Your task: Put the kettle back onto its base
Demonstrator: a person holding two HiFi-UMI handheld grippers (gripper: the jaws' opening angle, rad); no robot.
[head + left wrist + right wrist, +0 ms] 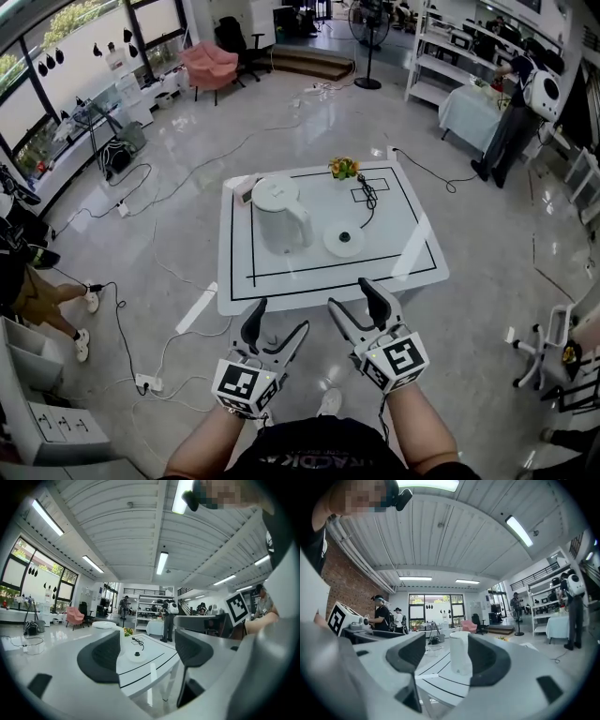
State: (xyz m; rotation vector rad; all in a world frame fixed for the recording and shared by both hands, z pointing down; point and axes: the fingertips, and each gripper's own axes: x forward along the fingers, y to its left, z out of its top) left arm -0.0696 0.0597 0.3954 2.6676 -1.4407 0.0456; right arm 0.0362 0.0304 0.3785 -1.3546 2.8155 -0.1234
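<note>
With the left gripper [277,325] and right gripper [357,305] both wide open and empty short of the desk [405,230], the upright kettle [279,214] stands ahead of the left one, just left of its base [343,240].

Glossy grey tiled floor [309,131], loose cables [120,328] trailing. Tall dark-framed windows [47,94] at left; pink armchair [210,64] near them. White shelving unit [441,47] at far right. Red brick wall [347,585]. Ribbed white ceiling [117,536], long strip lights [161,562] lit.

No text reads clearly; the print on the dark shirt [298,457] is illegible.
</note>
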